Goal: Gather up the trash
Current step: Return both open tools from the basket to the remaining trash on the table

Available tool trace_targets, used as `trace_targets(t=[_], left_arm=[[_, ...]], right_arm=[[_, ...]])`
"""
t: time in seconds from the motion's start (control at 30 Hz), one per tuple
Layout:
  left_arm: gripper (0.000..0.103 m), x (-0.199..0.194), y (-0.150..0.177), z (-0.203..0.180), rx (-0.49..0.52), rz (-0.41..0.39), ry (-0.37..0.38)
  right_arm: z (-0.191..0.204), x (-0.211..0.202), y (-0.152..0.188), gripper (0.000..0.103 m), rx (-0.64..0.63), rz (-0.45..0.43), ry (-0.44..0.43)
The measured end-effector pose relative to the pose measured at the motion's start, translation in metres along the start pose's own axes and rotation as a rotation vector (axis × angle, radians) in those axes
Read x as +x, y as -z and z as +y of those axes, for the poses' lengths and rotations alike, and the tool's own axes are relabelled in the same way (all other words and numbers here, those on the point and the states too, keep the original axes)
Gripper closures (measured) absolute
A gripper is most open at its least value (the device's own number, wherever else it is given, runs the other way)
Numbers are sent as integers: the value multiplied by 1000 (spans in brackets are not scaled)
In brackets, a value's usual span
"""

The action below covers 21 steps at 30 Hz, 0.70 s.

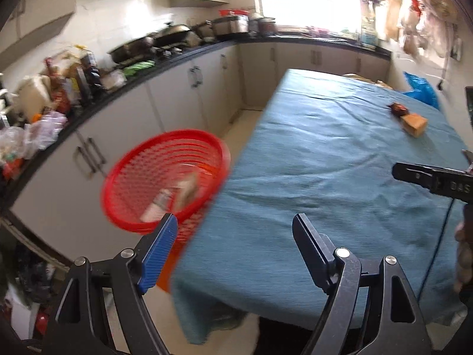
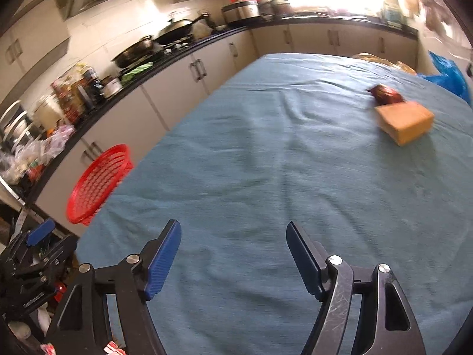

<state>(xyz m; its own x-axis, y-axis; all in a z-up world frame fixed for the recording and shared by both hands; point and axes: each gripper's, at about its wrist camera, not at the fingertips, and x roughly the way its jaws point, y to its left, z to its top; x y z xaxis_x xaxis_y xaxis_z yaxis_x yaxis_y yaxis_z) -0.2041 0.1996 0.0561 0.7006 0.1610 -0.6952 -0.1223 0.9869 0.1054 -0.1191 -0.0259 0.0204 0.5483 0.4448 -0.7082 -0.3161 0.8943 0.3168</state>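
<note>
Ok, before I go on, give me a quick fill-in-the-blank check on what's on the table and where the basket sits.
1. The table is covered with a ____ cloth.
2. The red basket stands off the table's ____ edge, by the cabinets.
3. The dark red wrapper lies right behind the tan ____.
4. Both the left gripper and the right gripper hold ____ between their jaws.

Missing words: blue; left; box; nothing
</note>
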Motion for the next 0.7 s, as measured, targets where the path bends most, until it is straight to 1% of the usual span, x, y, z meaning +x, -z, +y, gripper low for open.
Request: trace_targets(t=[0.1,0.2,0.27,0.4,0.43,0.5,0.53,0.63,0.7], left_arm=[[24,7,-1,-16,18,17,68],[24,14,-2,-33,33,26,140],[24,20,-4,-43,40,33,180],[24,35,-9,-60,46,49,229],[24,38,-10,-64,47,53,237],[24,44,-13,-69,49,60,253],[24,46,-14,-71,49,61,258],[24,50,-18,-77,54,62,261],[21,54,-18,-82,70,69,262]], right_arm=[[-32,-8,-5,25,51,-9,42],[-71,-18,-20,23,116,-31,97],[-99,-23,-36,23,151,-50,143],[-148,-22,-78,21,216,-89,215],[-159,-17,-94,21,210,-91,243],[-169,-6,-117,19,187,-87,274],[-174,3,-131,18,173,-73,291],[-190,34,-160,18,174,-22,301],[-199,56,-172,18,187,22,297]])
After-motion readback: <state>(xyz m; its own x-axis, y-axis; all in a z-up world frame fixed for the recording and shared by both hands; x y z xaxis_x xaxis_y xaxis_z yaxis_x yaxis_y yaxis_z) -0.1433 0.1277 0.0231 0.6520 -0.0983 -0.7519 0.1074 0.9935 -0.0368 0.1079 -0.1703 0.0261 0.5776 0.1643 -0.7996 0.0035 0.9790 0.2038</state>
